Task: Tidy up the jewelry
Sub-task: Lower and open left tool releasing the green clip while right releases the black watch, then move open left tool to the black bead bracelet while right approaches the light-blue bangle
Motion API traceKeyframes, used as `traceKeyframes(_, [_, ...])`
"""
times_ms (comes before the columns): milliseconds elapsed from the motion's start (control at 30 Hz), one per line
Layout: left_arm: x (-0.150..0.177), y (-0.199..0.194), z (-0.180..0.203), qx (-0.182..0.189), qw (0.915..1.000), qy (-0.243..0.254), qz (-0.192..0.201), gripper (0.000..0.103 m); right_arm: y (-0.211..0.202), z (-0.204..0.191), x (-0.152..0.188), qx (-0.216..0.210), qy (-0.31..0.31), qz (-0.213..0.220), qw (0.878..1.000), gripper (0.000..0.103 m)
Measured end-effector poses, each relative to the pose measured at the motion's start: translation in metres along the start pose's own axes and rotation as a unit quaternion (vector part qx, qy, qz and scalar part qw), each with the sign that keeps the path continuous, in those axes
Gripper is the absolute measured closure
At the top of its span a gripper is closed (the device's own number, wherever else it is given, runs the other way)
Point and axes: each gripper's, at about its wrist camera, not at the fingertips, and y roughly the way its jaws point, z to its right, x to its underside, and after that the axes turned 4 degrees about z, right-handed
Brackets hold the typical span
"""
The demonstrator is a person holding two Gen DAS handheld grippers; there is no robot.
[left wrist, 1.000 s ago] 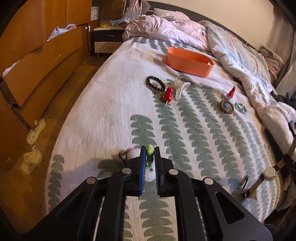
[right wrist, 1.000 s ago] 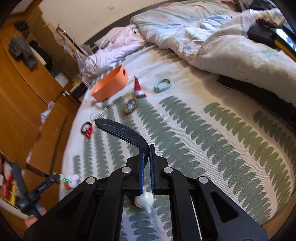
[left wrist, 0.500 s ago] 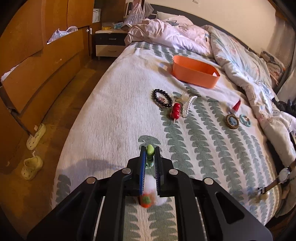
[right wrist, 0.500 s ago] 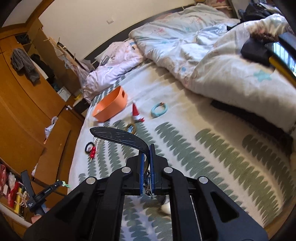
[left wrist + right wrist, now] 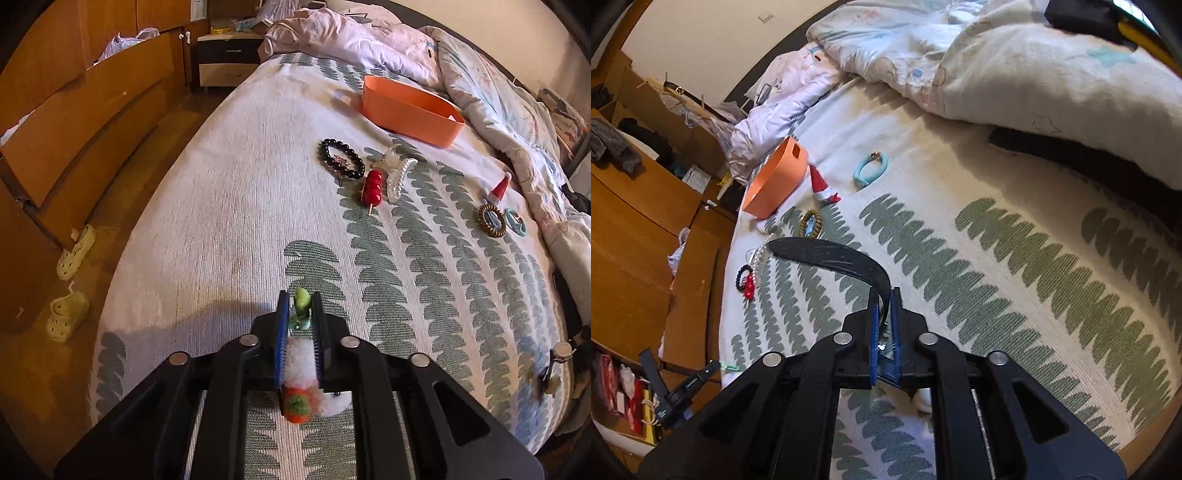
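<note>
My left gripper point(image 5: 300, 301) is shut on a green clip with a white and orange plush charm point(image 5: 301, 373), held above the near end of the bed. My right gripper point(image 5: 884, 301) is shut on a black strap point(image 5: 827, 256) with a small white charm point(image 5: 923, 398) hanging below it. An orange bin point(image 5: 410, 110) sits far up the bed; it also shows in the right wrist view point(image 5: 775, 184). On the bedspread lie a black bead bracelet point(image 5: 341, 158), a red bead piece point(image 5: 373, 188), a pearl clip point(image 5: 399, 175), a santa hat clip point(image 5: 498, 190), a brown coil tie point(image 5: 491, 219) and a teal ring point(image 5: 515, 221).
A crumpled duvet point(image 5: 1015, 74) fills the right and far side of the bed. Wooden drawers point(image 5: 85, 122) and a nightstand point(image 5: 225, 62) stand on the left. Slippers point(image 5: 70, 284) lie on the floor beside the bed.
Both grippers have lifted off the bedspread and moved forward with their items; the plush charm now hangs under the left jaws. The bin and loose jewelry look nearer.
</note>
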Motion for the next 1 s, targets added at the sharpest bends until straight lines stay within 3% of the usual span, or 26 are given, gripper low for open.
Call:
traceKeyframes(100, [-0.001, 0.000, -0.001, 0.002, 1.0000, -0.003, 0.001, 0.089, 0.012, -0.002, 0.002, -0.001, -0.002, -0.020, 1.000, 0.085])
traceKeyframes(267, [-0.001, -0.006, 0.002, 0.006, 1.0000, -0.001, 0.007, 0.087, 0.009, -0.010, 0.003, -0.007, -0.011, -0.018, 1.000, 0.084])
traceKeyframes(367, [-0.002, -0.014, 0.003, 0.014, 0.9998, -0.001, 0.016, 0.079, 0.007, -0.007, 0.001, -0.016, 0.005, -0.032, 0.999, 0.080])
traceKeyframes(433, [-0.004, -0.019, 0.005, 0.015, 0.9996, 0.002, 0.025, 0.079, 0.002, -0.008, -0.002, -0.021, 0.010, -0.028, 0.999, 0.065])
traceKeyframes(467, [-0.005, -0.022, 0.005, 0.014, 0.9995, 0.003, 0.029, 0.079, -0.001, -0.009, -0.003, -0.018, 0.008, -0.021, 1.000, 0.046])
traceKeyframes(500, [-0.005, -0.023, 0.006, 0.015, 0.9994, 0.003, 0.032, 0.079, -0.004, -0.011, -0.005, -0.012, 0.002, -0.014, 1.000, 0.036])
traceKeyframes(800, [-0.008, -0.031, 0.006, 0.026, 0.9989, -0.003, 0.040, 0.079, -0.027, -0.037, -0.006, 0.011, -0.044, 0.033, 0.998, 0.036])
traceKeyframes(1000, [-0.010, -0.042, 0.001, 0.032, 0.9980, -0.012, 0.053, 0.075, -0.042, -0.054, -0.009, -0.017, -0.056, 0.054, 0.997, 0.036])
